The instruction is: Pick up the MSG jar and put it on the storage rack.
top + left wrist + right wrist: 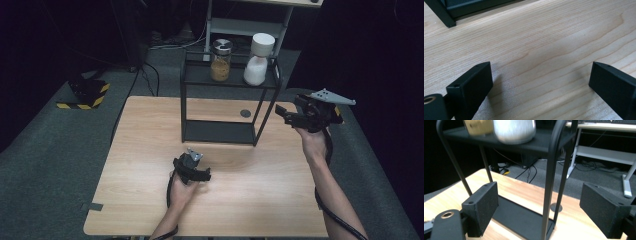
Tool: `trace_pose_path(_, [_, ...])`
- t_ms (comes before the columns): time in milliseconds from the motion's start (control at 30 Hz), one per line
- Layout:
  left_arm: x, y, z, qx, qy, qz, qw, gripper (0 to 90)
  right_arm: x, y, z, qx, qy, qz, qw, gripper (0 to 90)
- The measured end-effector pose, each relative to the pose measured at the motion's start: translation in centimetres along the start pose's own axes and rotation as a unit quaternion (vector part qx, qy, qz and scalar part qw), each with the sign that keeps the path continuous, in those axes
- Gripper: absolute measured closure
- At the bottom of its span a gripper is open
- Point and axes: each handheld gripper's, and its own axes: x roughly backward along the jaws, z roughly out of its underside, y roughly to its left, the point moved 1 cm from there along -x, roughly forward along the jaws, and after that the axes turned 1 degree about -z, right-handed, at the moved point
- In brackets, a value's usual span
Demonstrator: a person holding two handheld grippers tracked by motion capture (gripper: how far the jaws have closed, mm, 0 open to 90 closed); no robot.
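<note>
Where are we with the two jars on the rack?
Both the brown-filled jar and the white jar stand on the rack's top shelf. Nothing is in hand: the left claw rests open over the table, the right claw open beside the rack. Any grasp remains.

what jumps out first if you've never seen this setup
The black two-tier rack at the far middle of the wooden table, with an amber-filled jar and a white-filled jar side by side on its top shelf. Then the right gripper, held open in the air beside the rack, and the left gripper, open low over the table.
</note>
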Motion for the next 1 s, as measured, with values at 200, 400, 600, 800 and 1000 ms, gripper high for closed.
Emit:
trace_pose_path(200, [0.0, 0.0, 0.0, -0.001, 0.000, 0.000, 1.0000, 5.0, -0.5, 0.4, 2.1, 0.022, 0.024, 0.001, 0.9995, 14.4])
trace_pose_path(400, [0.0, 0.0, 0.0, 0.000, 0.000, 0.000, 1.0000, 5.1, -1.0, 0.2, 4.4, 0.018, 0.031, -0.005, 0.9994, 14.1])
trace_pose_path(600, [0.0, 0.0, 0.0, 0.001, -0.001, -0.001, 1.0000, 5.1, -1.7, 0.7, 7.0, 0.032, 0.054, -0.007, 0.9980, 13.6])
trace_pose_path(800, [0.0, 0.0, 0.0, 0.000, 0.000, -0.001, 1.0000, 5.0, -3.2, 1.3, 10.4, 0.027, 0.085, -0.011, 0.9960, 12.9])
trace_pose_path(1000, [0.0, -0.1, 0.0, 0.001, -0.001, -0.002, 1.0000, 5.1, -4.3, 1.9, 14.1, 0.002, 0.093, -0.010, 0.9956, 12.5])
